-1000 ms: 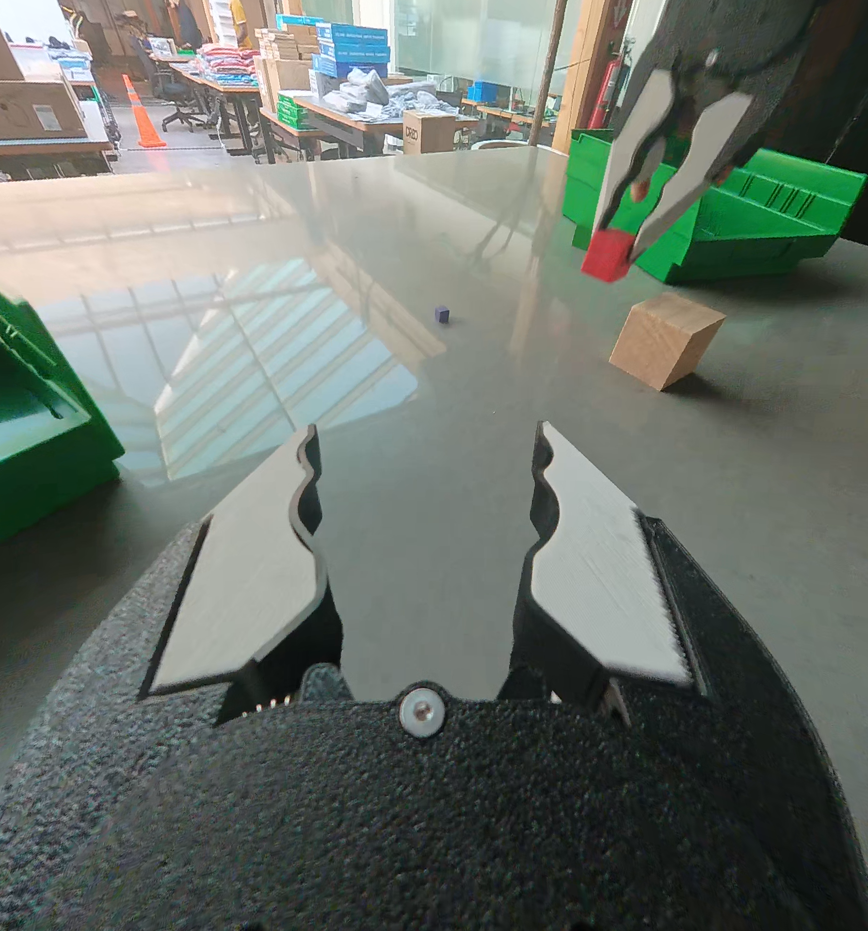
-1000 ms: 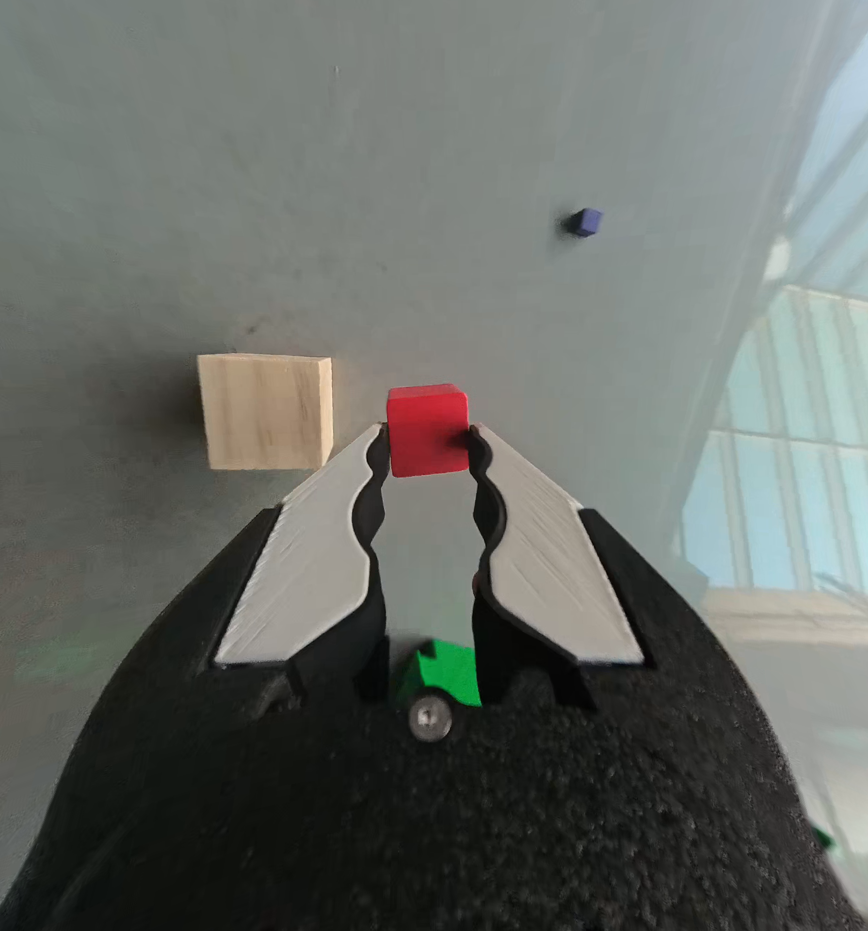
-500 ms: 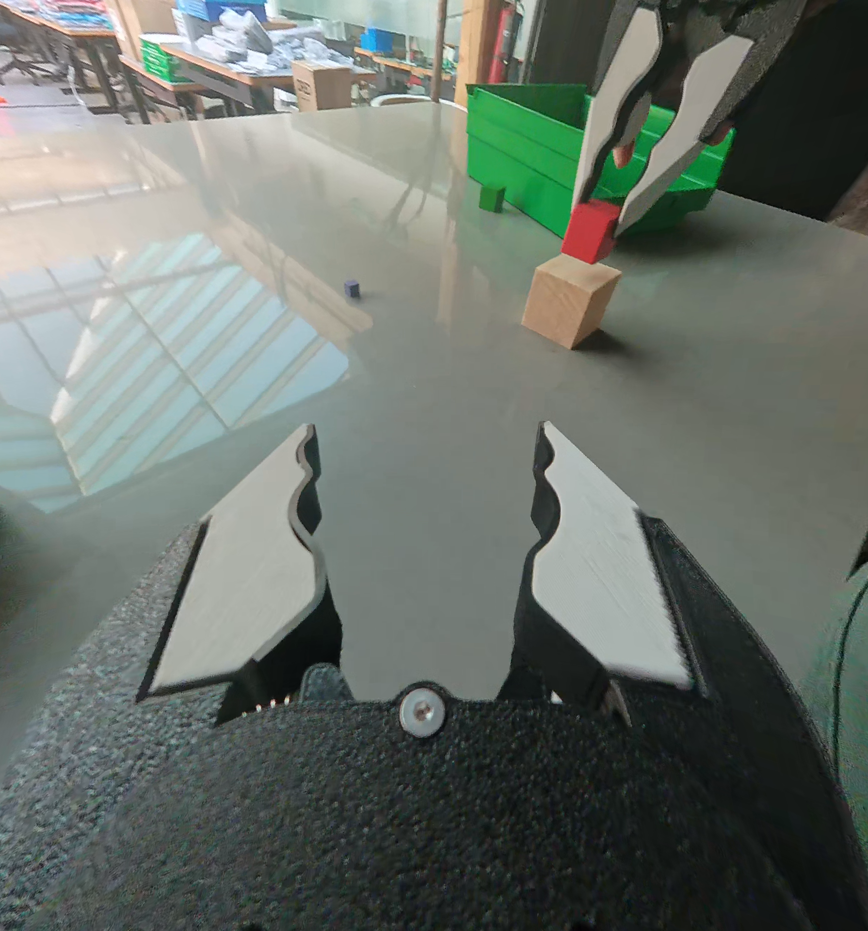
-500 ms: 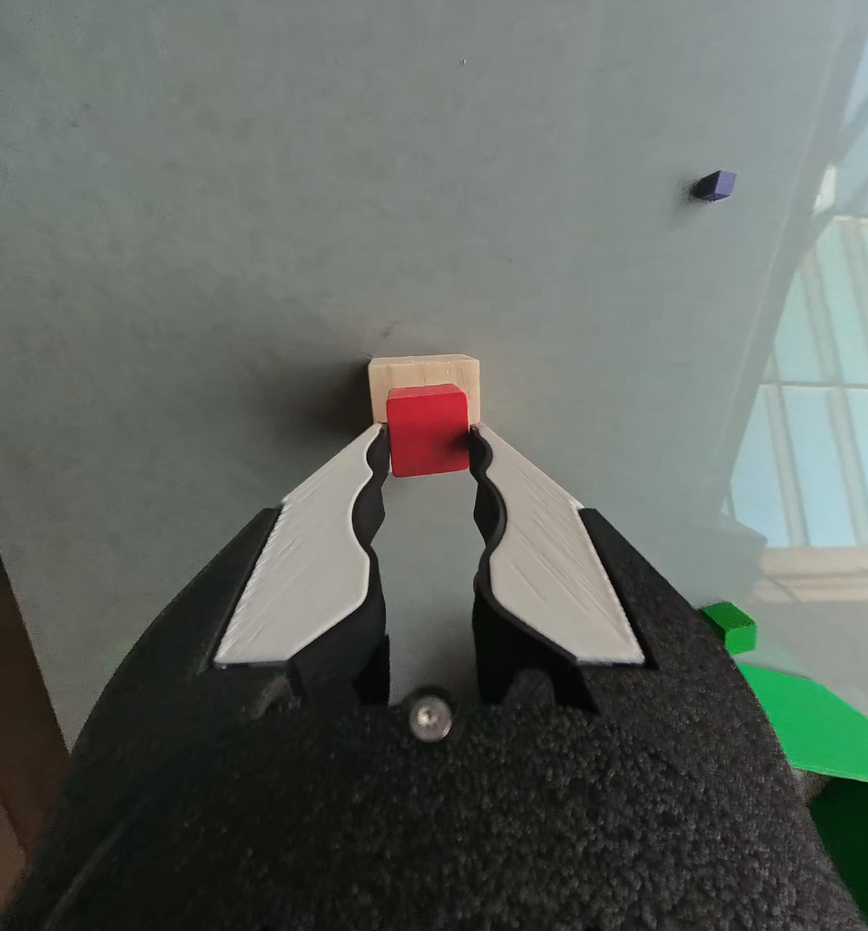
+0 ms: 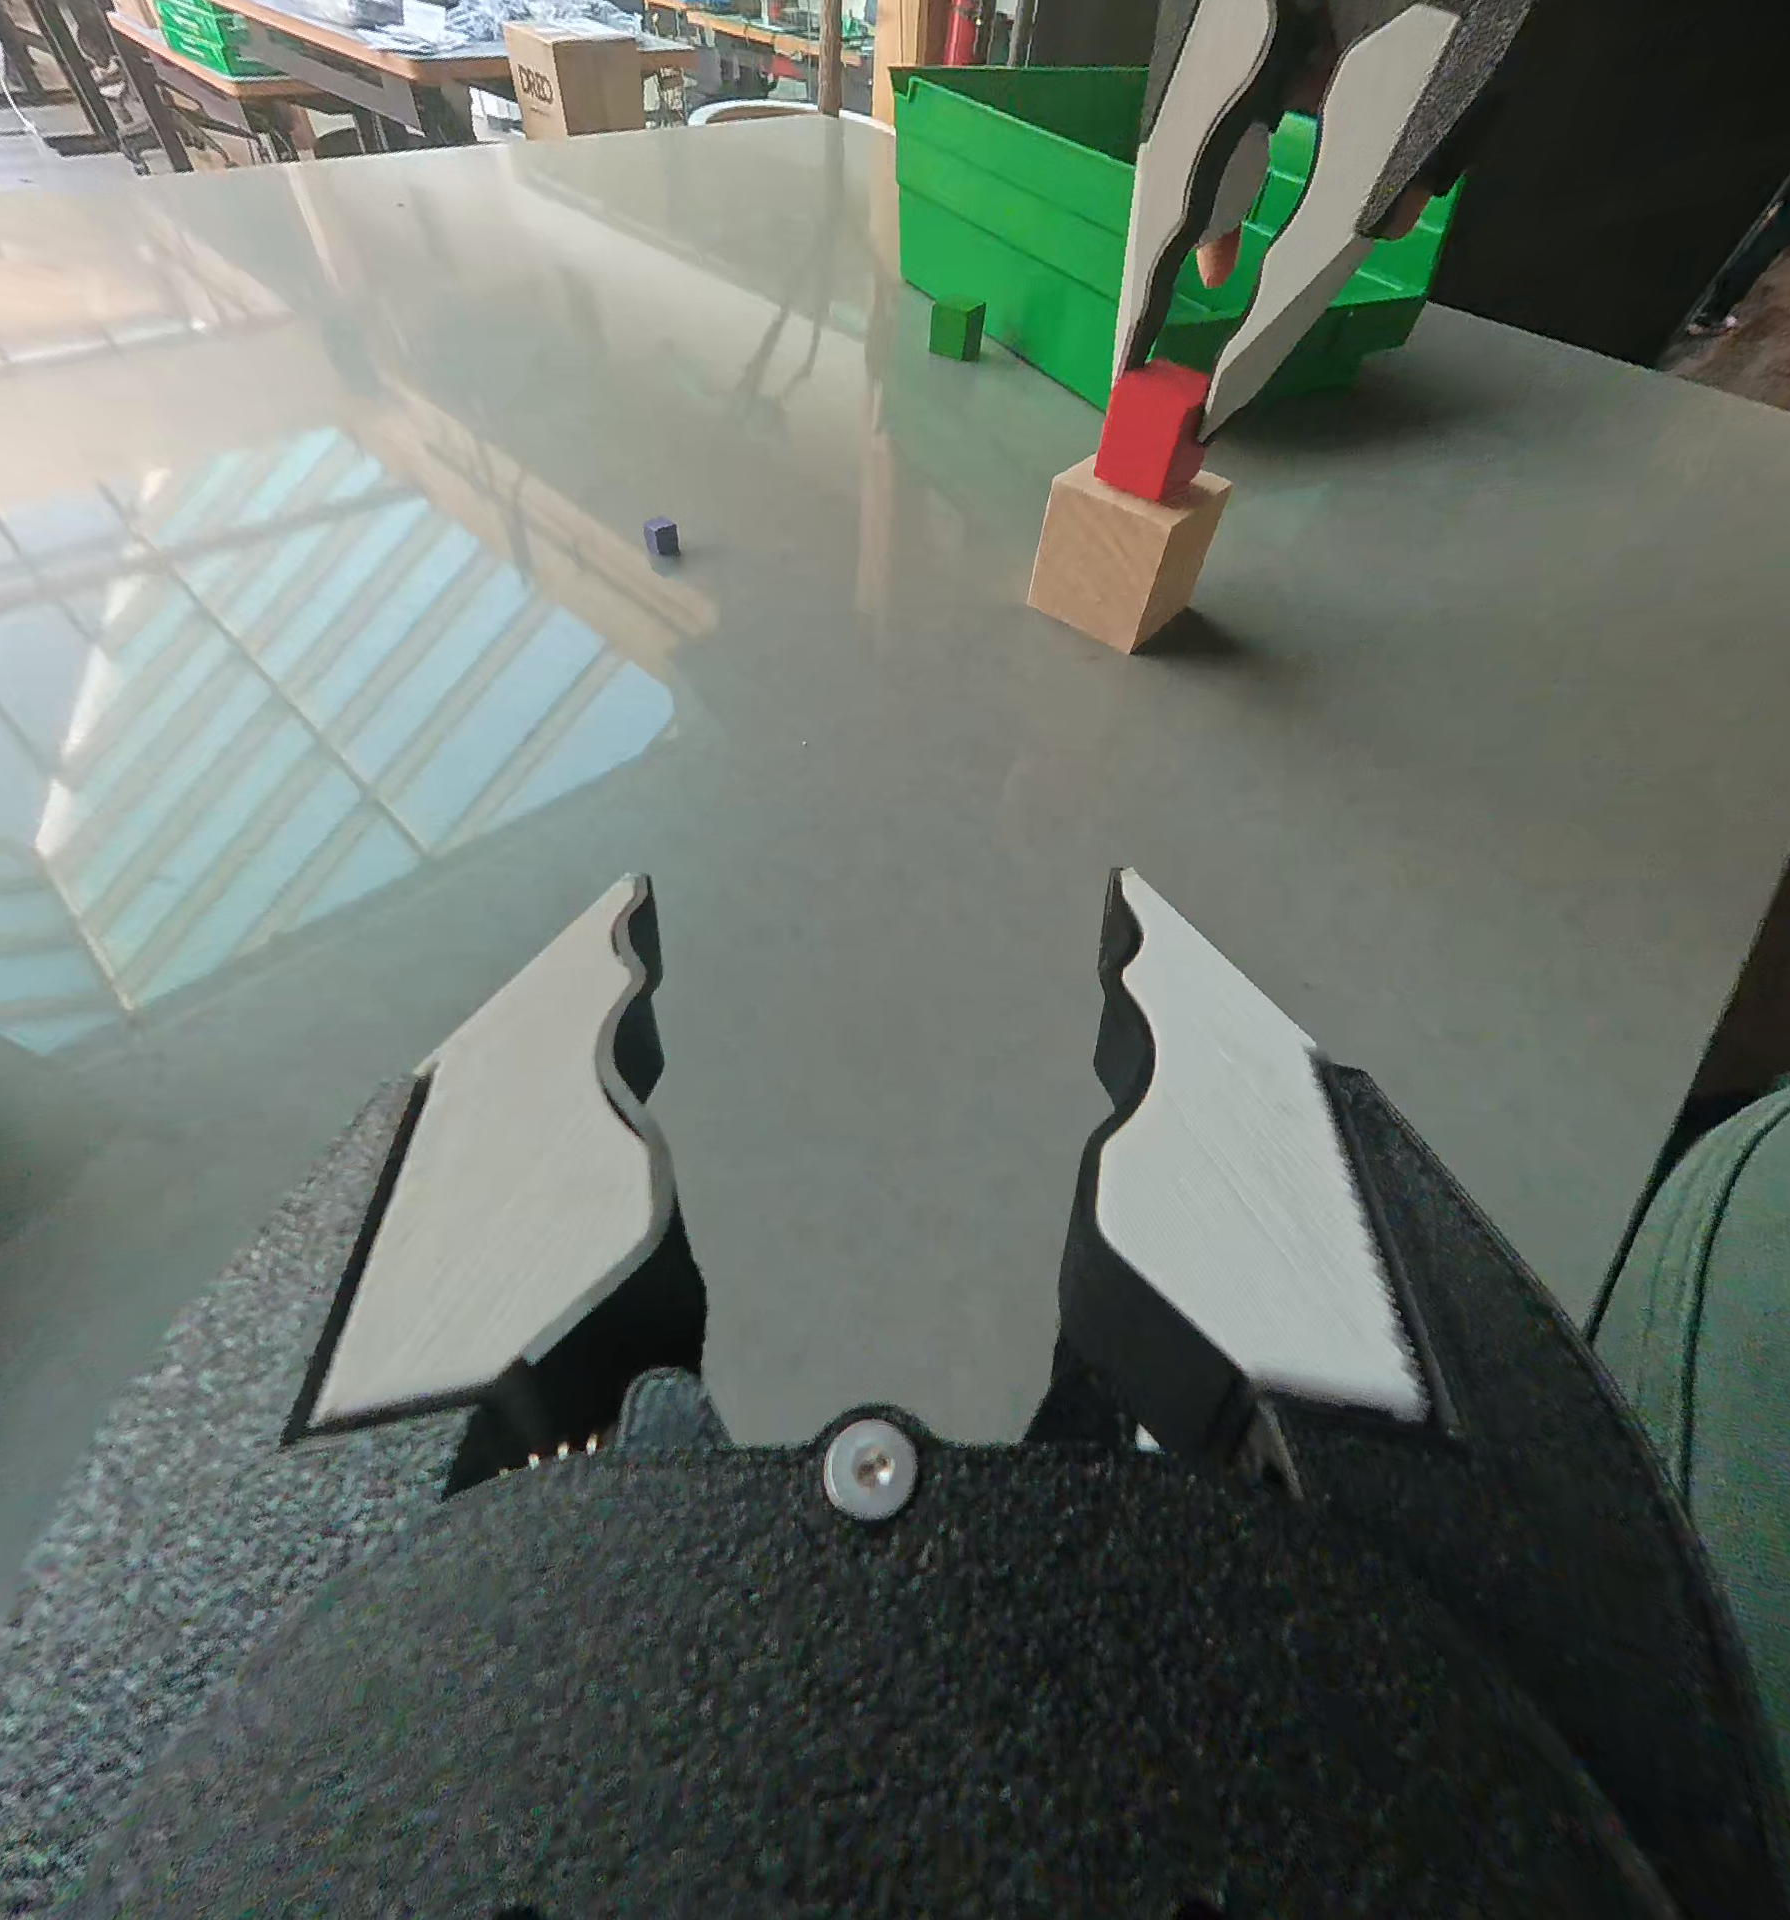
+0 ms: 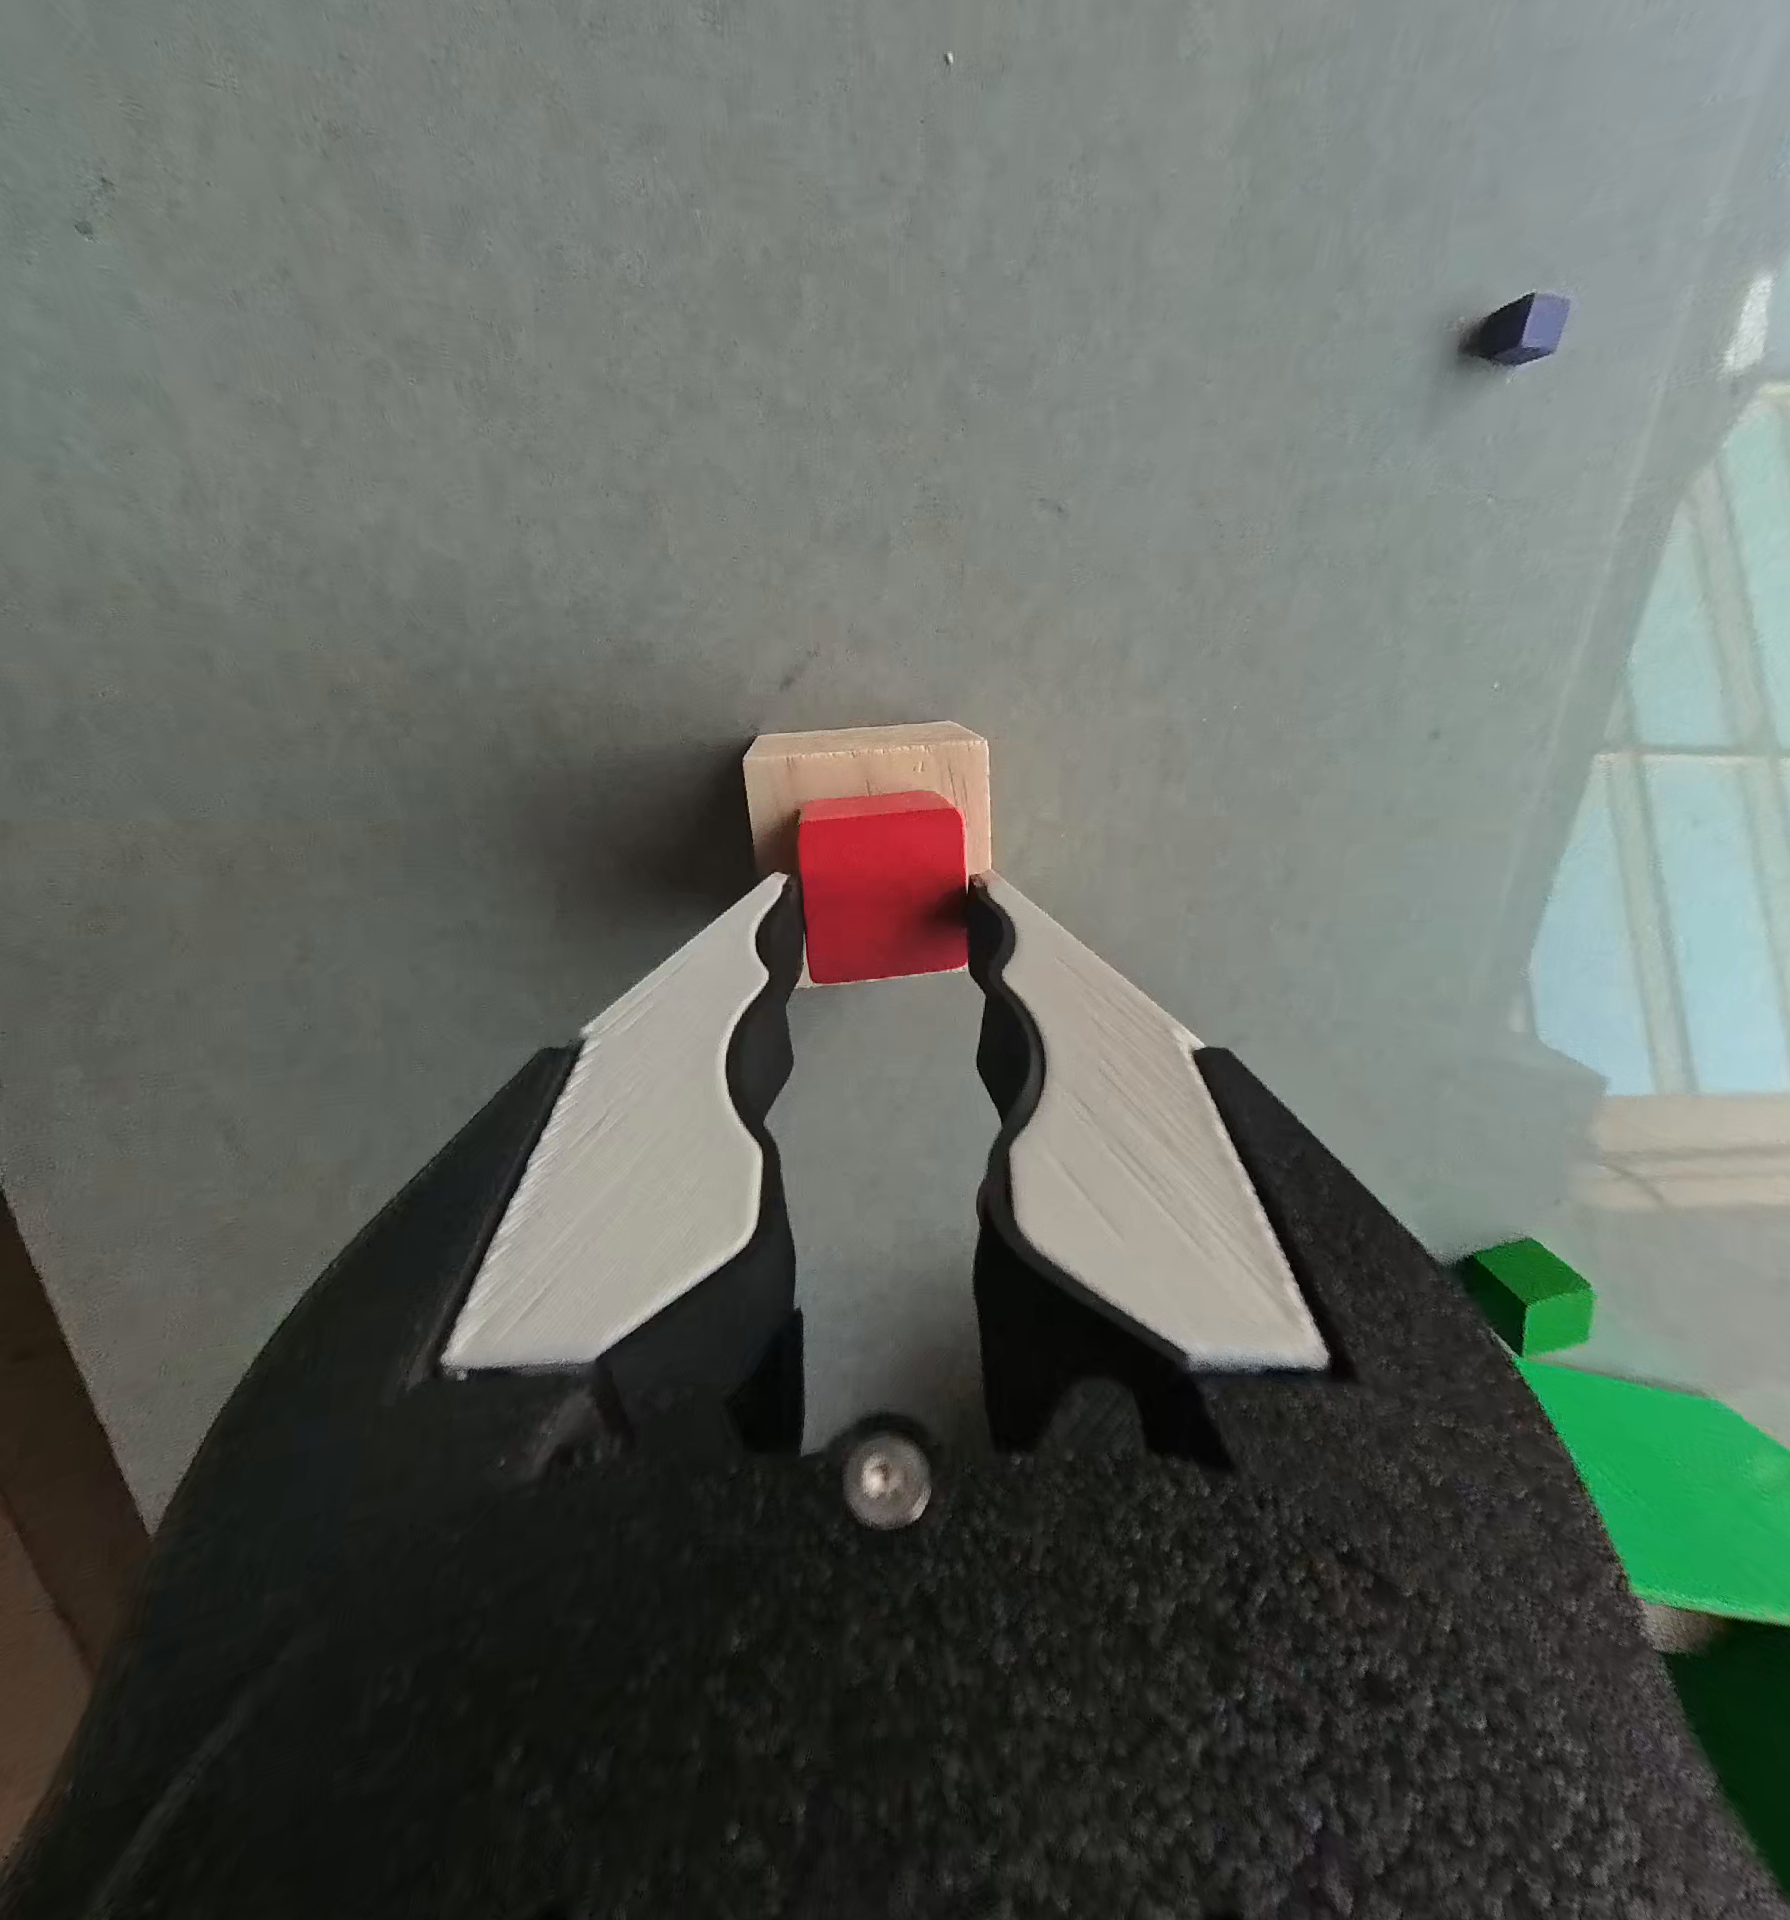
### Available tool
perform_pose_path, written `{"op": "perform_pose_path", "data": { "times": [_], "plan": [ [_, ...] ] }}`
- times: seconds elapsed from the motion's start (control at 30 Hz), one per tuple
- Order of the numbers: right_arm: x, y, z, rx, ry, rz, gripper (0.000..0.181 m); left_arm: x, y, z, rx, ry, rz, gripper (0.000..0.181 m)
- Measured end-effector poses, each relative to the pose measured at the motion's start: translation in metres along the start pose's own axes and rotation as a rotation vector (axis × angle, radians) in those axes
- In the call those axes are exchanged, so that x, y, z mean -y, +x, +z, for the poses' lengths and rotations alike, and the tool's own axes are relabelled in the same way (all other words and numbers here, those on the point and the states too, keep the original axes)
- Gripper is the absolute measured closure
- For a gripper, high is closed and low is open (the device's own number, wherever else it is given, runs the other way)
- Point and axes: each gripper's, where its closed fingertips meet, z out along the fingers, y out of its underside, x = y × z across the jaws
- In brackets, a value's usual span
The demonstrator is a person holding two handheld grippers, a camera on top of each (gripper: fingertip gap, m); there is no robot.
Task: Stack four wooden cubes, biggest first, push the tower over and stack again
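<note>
Left gripper (image 5: 875, 904) spread wide, lower centre; right gripper (image 6: 883, 883) pinched narrow at centre, pointing steeply down

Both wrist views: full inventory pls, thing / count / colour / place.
red cube: 1, red, between the right gripper's fingertips, on or just above the wooden block
wooden block: 1, pale wood, on the table under the red cube
blue cube: 1, dark blue, very small, alone on the table, apart from the block
green cube: 1, green, on the table beside the bin
green bin: 1, green, far table edge behind the block
table: 1, grey, glossy
cardboard box: 1, brown, background
sleeve: 1, green, right edge of left wrist view
left gripper: 1, black and white, open, empty, over bare table
right gripper: 1, black and white, shut on red cube
</note>
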Motion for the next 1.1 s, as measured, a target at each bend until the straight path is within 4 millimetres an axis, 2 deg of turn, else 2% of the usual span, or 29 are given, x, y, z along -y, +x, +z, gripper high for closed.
{"op": "perform_pose_path", "data": {
  "times": [0.73, 0.83, 0.97, 1.1],
  "plan": [
    [0.0, -0.001, 0.002, -0.004, -0.009, 0.019, 0.148, -0.001, -0.001, 0.002, 0.01, -0.013, 0.004, 0.096],
    [0.005, 0.0, -0.009, 0.011, 0.034, 0.026, 0.14, -0.001, -0.001, 0.0, 0.016, -0.011, 0.0, 0.096],
    [0.014, 0.022, -0.045, -0.032, 0.125, 0.043, 0.137, -0.003, -0.003, -0.004, 0.024, -0.011, -0.004, 0.097],
    [0.004, 0.068, -0.071, -0.148, 0.13, 0.033, 0.139, -0.002, -0.007, -0.006, 0.034, -0.006, -0.008, 0.097]
  ]
}}
